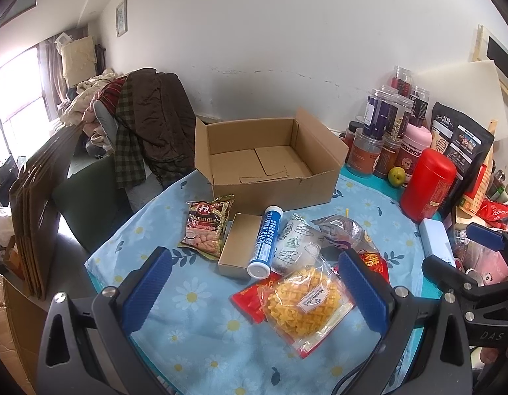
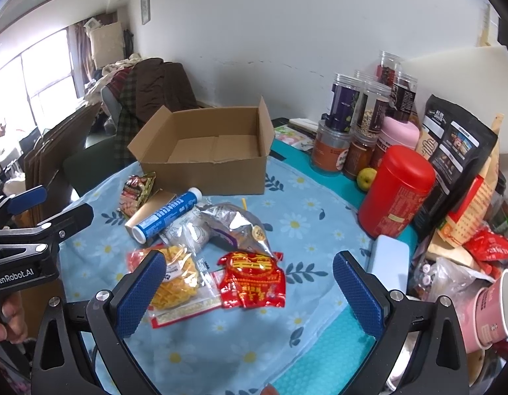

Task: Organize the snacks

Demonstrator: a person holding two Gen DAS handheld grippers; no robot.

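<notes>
An open cardboard box stands at the back of the table, with nothing inside. In front of it lie snacks: a peanut bag, a small tan carton, a blue-and-white tube, a silver foil bag, a clear bag of yellow snacks and a red packet. My left gripper hovers open above the yellow snack bag. My right gripper hovers open over the red packet. Neither holds anything.
Jars, a red canister, a green apple, dark pouches and a pink cup crowd the right side. A white case lies near the right gripper. A chair with clothes stands behind left.
</notes>
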